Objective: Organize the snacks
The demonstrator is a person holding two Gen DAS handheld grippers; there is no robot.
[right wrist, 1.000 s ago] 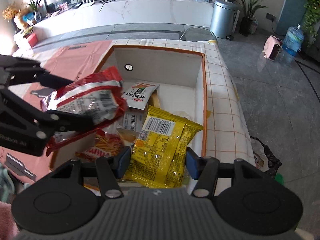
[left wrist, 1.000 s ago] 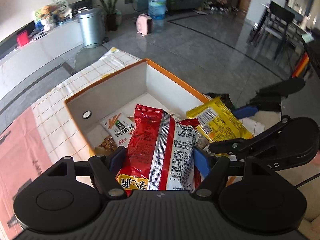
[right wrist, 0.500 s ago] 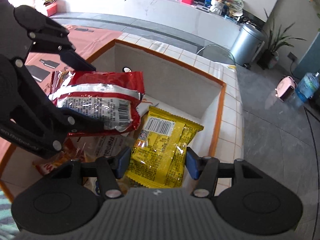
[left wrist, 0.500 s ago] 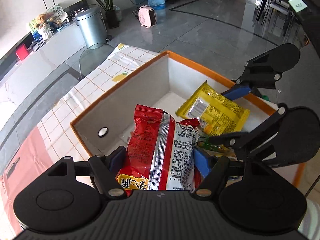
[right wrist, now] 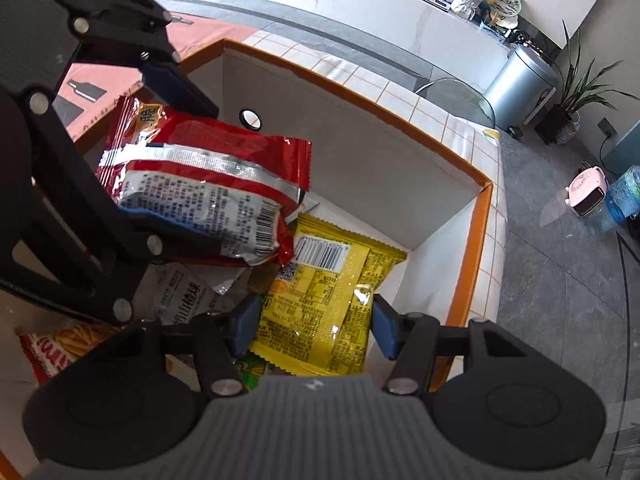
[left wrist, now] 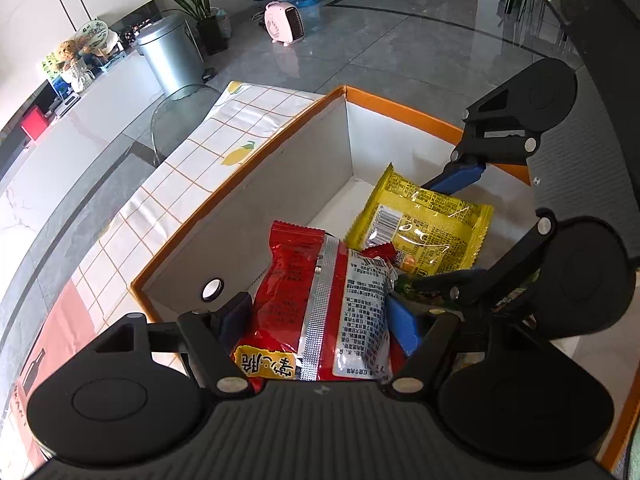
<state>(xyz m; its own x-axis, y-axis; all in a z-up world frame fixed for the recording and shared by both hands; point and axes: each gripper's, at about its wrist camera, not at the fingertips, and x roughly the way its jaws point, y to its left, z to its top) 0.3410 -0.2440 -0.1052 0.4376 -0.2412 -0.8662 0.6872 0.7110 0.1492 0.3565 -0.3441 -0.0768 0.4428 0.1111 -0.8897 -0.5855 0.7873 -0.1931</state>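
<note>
My left gripper (left wrist: 320, 316) is shut on a red snack packet (left wrist: 320, 300) and holds it over the near part of an orange-rimmed white box (left wrist: 280, 184). My right gripper (right wrist: 312, 328) is shut on a yellow snack packet (right wrist: 320, 296) and holds it low inside the same box (right wrist: 360, 152), near its far corner. The left gripper with the red packet (right wrist: 208, 184) shows in the right wrist view. The right gripper's finger (left wrist: 456, 178) and the yellow packet (left wrist: 424, 224) show in the left wrist view.
More snack packets lie on the box floor: a white one (right wrist: 180, 296) and a red-and-orange one (right wrist: 56, 348). The box stands on a checked tablecloth (left wrist: 224, 148). A grey bin (left wrist: 168, 52) and a pink heater (left wrist: 284, 24) stand on the floor beyond.
Both grippers have moved forward and down over the box with their packets. The yellow packet now sits deeper inside, near the far corner. The red packet hangs over the box's near side.
</note>
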